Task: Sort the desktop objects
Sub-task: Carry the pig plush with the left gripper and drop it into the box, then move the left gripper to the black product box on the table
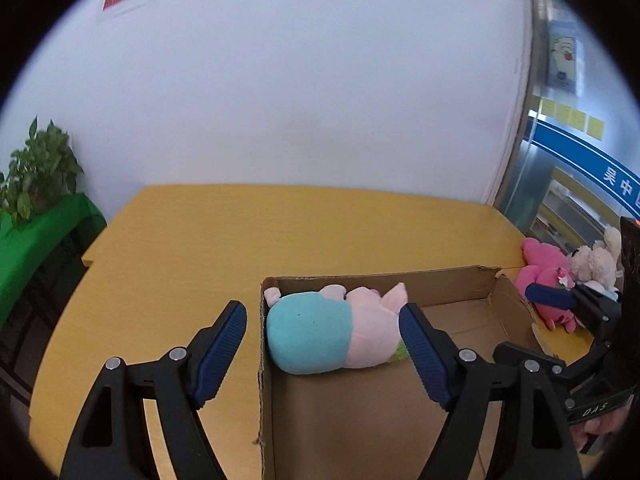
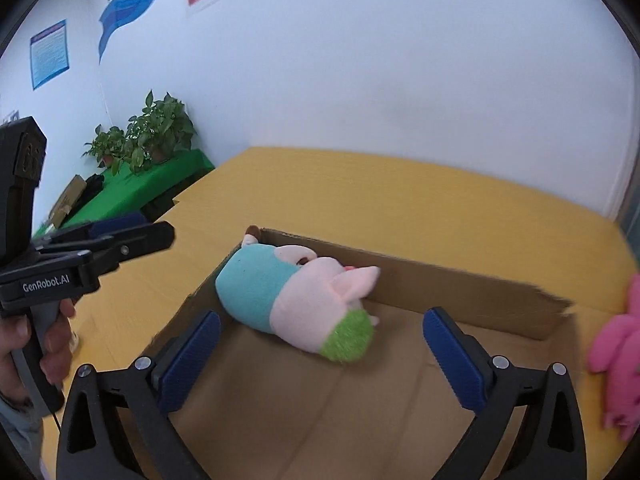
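A pink pig plush with a teal body (image 1: 324,332) lies on its side in the far left corner of an open cardboard box (image 1: 460,284); it also shows in the right wrist view (image 2: 288,300), inside the box (image 2: 440,280). My left gripper (image 1: 324,316) is open and empty, its fingers straddling the box's left wall just short of the plush. My right gripper (image 2: 320,328) is open and empty above the box floor, close behind the plush. A bright pink plush (image 1: 544,276) and a cream plush (image 1: 596,260) lie on the yellow table right of the box.
The yellow table (image 1: 240,232) runs back to a white wall. A green-covered side table with potted plants (image 2: 156,136) stands to the left. The pink plush (image 2: 616,364) sits at the right edge of the right wrist view. A glass door stands at far right (image 1: 560,160).
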Motion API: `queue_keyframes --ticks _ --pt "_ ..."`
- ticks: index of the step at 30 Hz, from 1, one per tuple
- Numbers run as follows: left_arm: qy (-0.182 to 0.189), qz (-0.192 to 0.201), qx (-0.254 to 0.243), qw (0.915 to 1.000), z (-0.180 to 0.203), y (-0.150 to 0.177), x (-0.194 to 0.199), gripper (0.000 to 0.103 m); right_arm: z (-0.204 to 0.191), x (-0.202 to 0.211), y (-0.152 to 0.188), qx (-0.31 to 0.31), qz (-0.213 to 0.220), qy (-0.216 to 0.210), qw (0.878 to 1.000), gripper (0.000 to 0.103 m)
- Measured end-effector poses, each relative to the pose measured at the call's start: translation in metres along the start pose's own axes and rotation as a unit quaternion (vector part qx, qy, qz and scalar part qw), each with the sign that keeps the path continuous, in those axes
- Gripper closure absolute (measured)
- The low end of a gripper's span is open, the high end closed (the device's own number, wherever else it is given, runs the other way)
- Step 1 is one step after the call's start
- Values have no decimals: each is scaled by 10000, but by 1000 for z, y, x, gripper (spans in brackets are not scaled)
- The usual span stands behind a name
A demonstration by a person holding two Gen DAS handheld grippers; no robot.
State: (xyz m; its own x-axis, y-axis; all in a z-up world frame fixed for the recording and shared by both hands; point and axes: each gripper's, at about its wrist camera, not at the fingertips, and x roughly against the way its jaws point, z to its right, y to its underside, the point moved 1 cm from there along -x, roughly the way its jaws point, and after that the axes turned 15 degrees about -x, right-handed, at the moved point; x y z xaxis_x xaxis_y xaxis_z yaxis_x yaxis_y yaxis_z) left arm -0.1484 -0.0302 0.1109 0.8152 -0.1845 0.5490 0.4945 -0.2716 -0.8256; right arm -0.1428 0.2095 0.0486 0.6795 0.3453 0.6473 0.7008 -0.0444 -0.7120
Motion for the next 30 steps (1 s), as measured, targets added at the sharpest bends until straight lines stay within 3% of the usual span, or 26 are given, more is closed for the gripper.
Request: queue_keyframes --ticks 4,7,12,16,18,24,27,30 --pt "95 211 -212 9995 30 30 46 22 13 75 35 272 296 272 9988 0" --pt "204 -108 -294 9993 54 59 45 22 47 111 69 69 215 452 9987 0" --pt "324 -891 -285 9951 66 119 28 22 109 108 129 -543 -562 831 9935 0" --pt "349 -1342 -104 9903 68 147 9 22 133 98 158 -715 -886 1034 9881 0" --pt "225 -1218 -136 9922 70 153 8 22 143 100 163 -988 -883 794 9880 0" --pt "186 -1223 91 9923 60 152 12 22 132 107 172 -622 -949 979 9887 0" --pt "248 -859 158 9959 61 147 40 22 123 131 175 -634 -684 931 9913 0" --pt "402 -420 -158 9982 78 143 78 22 115 166 184 -666 -282 638 9953 0"
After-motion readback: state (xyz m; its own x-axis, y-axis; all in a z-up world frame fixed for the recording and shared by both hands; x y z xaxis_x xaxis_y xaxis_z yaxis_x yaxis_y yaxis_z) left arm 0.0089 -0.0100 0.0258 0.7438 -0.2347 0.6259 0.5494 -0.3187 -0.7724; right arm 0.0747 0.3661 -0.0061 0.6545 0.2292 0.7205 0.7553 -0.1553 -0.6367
